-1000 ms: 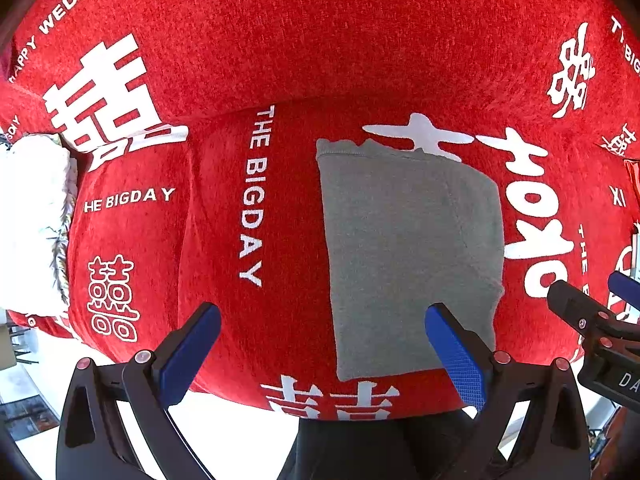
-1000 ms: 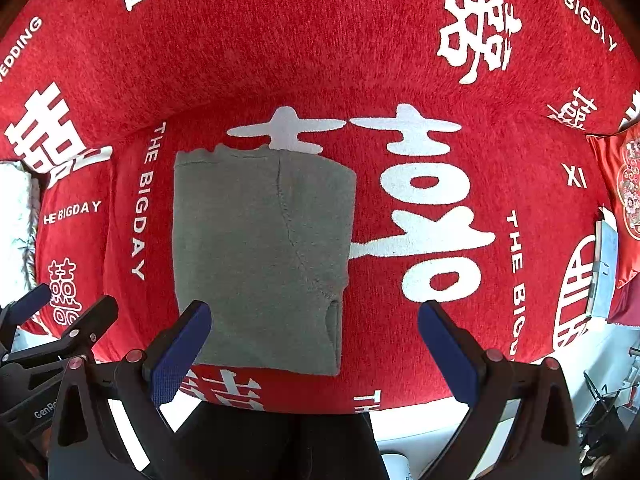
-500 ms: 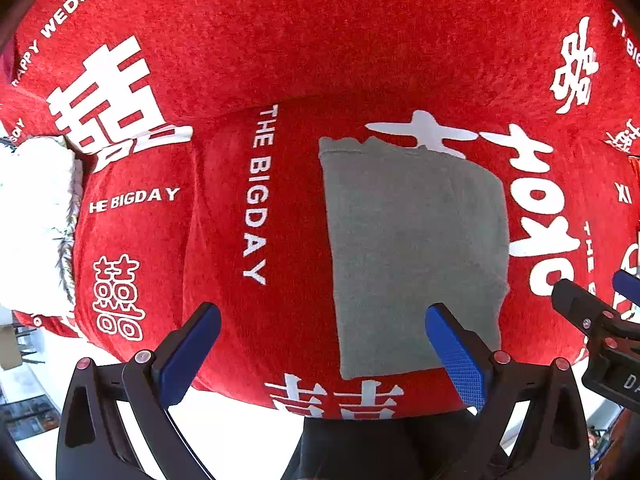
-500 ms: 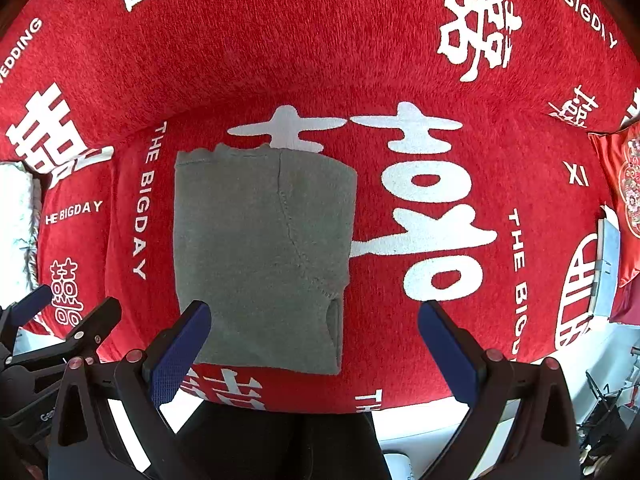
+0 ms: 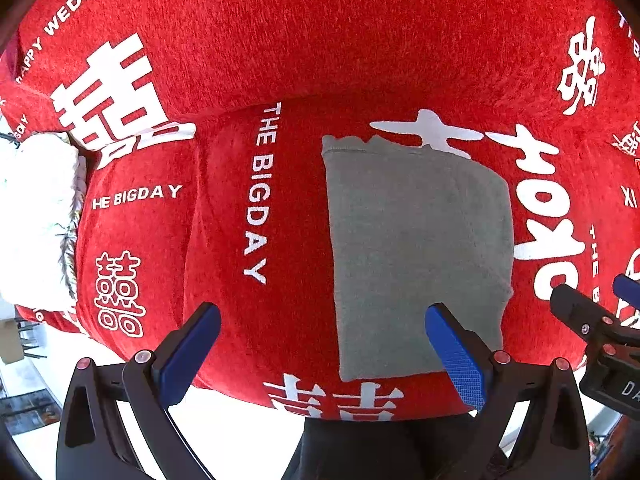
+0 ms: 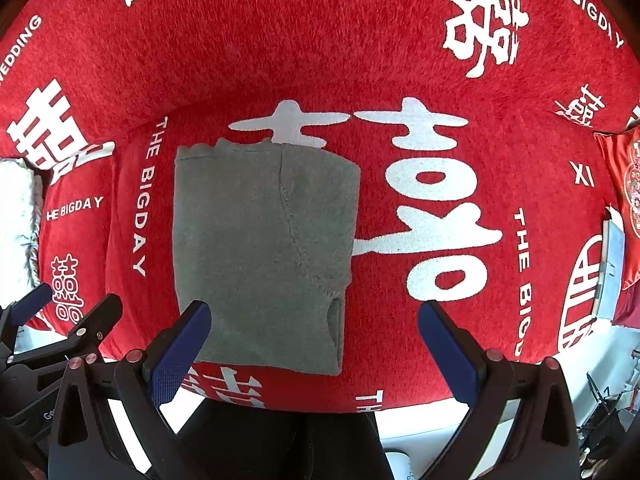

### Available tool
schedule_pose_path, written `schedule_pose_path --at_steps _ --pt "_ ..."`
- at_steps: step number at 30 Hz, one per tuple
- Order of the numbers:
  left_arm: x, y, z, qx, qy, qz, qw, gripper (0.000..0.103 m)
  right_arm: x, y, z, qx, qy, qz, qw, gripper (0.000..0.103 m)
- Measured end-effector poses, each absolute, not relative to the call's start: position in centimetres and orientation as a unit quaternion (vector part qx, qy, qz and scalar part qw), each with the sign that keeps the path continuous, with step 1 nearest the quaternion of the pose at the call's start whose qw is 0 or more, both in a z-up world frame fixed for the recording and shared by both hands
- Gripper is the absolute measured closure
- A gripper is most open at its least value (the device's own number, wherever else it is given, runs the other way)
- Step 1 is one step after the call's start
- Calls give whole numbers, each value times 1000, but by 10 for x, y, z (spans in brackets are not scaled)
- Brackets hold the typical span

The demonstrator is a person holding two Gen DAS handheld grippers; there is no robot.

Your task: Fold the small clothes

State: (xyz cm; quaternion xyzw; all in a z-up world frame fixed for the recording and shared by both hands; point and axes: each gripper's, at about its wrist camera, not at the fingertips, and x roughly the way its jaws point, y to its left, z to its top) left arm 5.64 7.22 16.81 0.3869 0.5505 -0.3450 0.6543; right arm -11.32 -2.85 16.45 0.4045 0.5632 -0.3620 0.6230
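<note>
A small grey garment (image 5: 416, 248) lies folded into a flat rectangle on the red sofa seat (image 5: 288, 240). It also shows in the right wrist view (image 6: 260, 248), with a seam and an opening near its front right corner. My left gripper (image 5: 320, 344) is open and empty, held above the garment's front left part. My right gripper (image 6: 316, 344) is open and empty, held above the garment's front right corner. Neither gripper touches the cloth. Each gripper shows at the edge of the other's view.
The sofa cover is red with white characters and "THE BIGDAY" lettering; its backrest (image 6: 320, 40) rises behind. A white fluffy cushion (image 5: 32, 216) lies at the left. A red cushion (image 6: 624, 184) and a flat grey object (image 6: 612, 268) sit at the right.
Both views have shifted very slightly; the garment lies as before. Both grippers stay open and empty.
</note>
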Motion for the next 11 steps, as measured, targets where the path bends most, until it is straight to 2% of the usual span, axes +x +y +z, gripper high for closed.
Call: schedule_pose_path --at_steps 11 --pt "49 63 167 391 540 -351 658 1 -113 -35 155 408 569 -353 621 0"
